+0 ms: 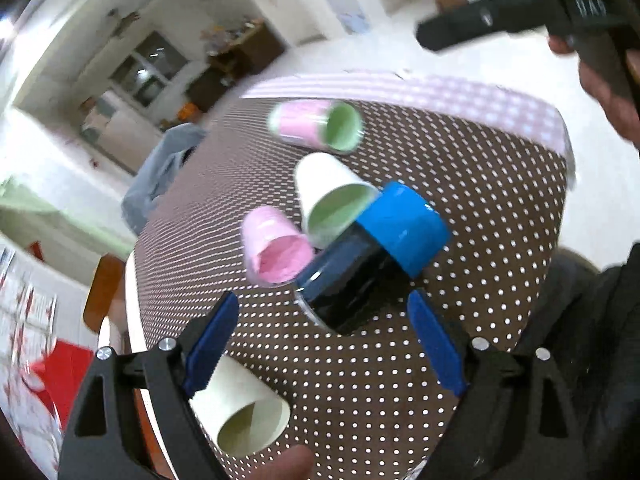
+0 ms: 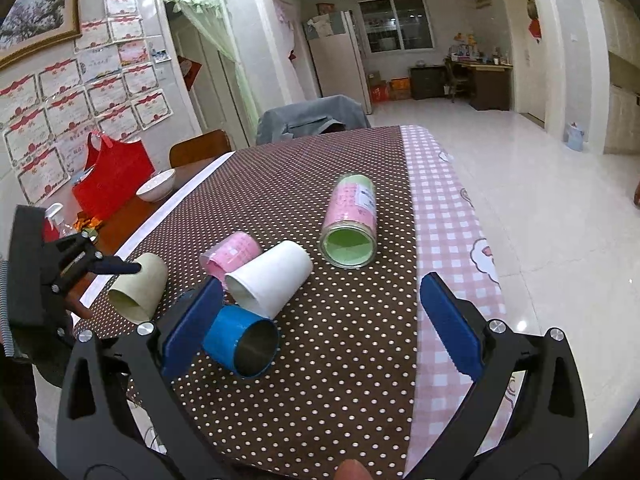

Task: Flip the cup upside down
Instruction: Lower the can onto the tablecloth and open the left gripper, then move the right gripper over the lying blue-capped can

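Several cups lie on their sides on the dotted brown tablecloth (image 2: 340, 360). A blue metal cup (image 2: 240, 344) (image 1: 372, 252) lies nearest, next to a white paper cup (image 2: 272, 276) (image 1: 332, 196) and a small pink cup (image 2: 232, 254) (image 1: 276, 244). A tall pink and green cup (image 2: 352, 220) (image 1: 316, 124) lies farther off. A cream paper cup (image 2: 138, 286) (image 1: 240, 412) lies at the table's left edge. My left gripper (image 1: 324, 344) is open, its left finger over the cream cup; it also shows in the right wrist view (image 2: 120, 268). My right gripper (image 2: 320, 328) is open and empty above the blue cup.
A pink checked cloth (image 2: 448, 220) covers the table's right side. A red bag (image 2: 112, 176), a white bowl (image 2: 156, 186) and a spray bottle (image 2: 56, 220) stand on the bare wood at left. Chairs (image 2: 312, 118) stand at the far end.
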`<state>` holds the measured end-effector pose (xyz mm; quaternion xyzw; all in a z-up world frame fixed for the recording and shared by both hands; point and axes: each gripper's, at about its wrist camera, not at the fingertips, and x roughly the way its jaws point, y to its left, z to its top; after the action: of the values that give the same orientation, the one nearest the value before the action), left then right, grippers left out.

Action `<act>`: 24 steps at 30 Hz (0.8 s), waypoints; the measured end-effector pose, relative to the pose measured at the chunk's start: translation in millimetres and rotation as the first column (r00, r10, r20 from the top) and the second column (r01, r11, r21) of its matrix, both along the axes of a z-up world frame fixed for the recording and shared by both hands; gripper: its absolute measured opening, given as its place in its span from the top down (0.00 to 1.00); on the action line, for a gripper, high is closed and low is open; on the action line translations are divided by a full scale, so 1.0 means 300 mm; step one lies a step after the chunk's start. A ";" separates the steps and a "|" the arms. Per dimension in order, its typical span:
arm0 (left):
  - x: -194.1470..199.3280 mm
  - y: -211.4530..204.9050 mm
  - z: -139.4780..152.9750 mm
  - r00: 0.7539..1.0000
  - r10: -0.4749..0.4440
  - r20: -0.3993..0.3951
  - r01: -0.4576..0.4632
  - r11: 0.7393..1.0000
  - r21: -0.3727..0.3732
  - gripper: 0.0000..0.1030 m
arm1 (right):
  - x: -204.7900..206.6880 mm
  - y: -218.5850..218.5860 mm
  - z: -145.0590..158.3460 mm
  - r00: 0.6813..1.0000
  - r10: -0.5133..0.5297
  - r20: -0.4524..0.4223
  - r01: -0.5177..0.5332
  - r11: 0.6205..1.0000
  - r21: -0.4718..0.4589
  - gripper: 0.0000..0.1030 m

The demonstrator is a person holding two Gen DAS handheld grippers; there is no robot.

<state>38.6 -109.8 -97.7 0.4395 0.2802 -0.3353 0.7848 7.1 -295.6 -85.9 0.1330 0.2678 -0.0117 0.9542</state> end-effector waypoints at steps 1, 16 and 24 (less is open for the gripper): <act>-0.005 0.011 0.009 1.000 0.014 0.004 -0.013 1.000 -0.022 0.17 | 0.004 0.012 0.006 1.000 0.007 0.001 -0.007 1.000 -0.007 0.06; -0.046 0.166 0.110 0.980 0.197 0.034 -0.183 0.951 -0.247 0.17 | 0.029 0.133 0.060 0.996 0.084 0.010 -0.083 0.993 -0.078 0.06; -0.064 0.245 0.152 0.949 0.313 0.040 -0.281 0.895 -0.346 0.17 | 0.038 0.195 0.065 0.989 0.145 -0.005 -0.145 0.982 -0.123 0.06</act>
<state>19.2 -36.2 -52.2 0.2667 0.2451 -0.2330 0.9025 18.6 -237.0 -66.5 0.0540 0.2737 0.0415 0.9594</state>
